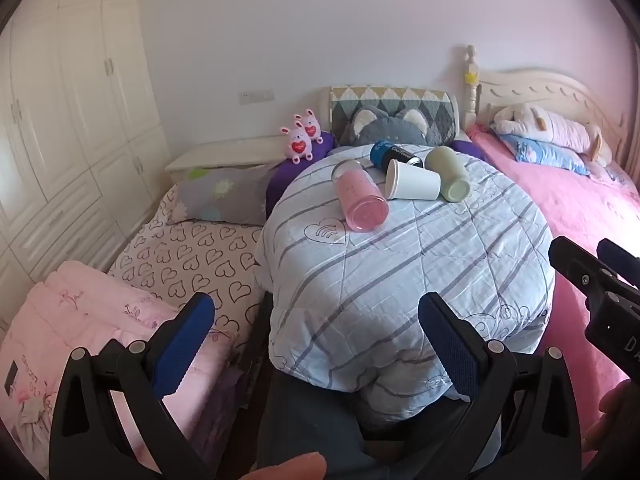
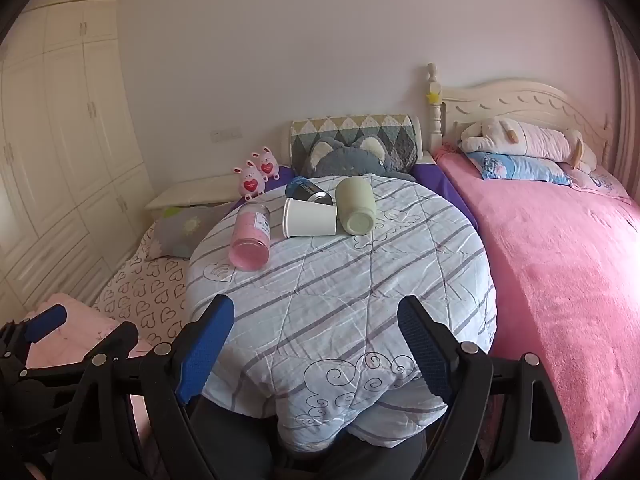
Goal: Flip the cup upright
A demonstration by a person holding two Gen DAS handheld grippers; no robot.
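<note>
Several cups lie on their sides at the far end of a striped light-blue quilt [image 1: 400, 264]: a pink glass cup [image 1: 360, 198], a white paper cup [image 1: 412, 181], a pale green tumbler [image 1: 448, 174] and a blue-black cup [image 1: 394, 153]. They also show in the right wrist view: the pink cup [image 2: 251, 236], the white cup [image 2: 310, 217], the green tumbler [image 2: 356, 205] and the blue-black cup [image 2: 307, 192]. My left gripper [image 1: 316, 312] is open and empty, well short of the cups. My right gripper [image 2: 316, 316] is open and empty, also well short.
A pink bed [image 2: 560, 248] with plush toys lies to the right. A heart-print sheet [image 1: 184, 256], a grey pillow [image 1: 224, 194] and two pink bunny toys [image 1: 302, 136] are to the left. A white wardrobe [image 1: 72, 120] stands far left. A grey cat cushion [image 1: 386, 128] sits behind the cups.
</note>
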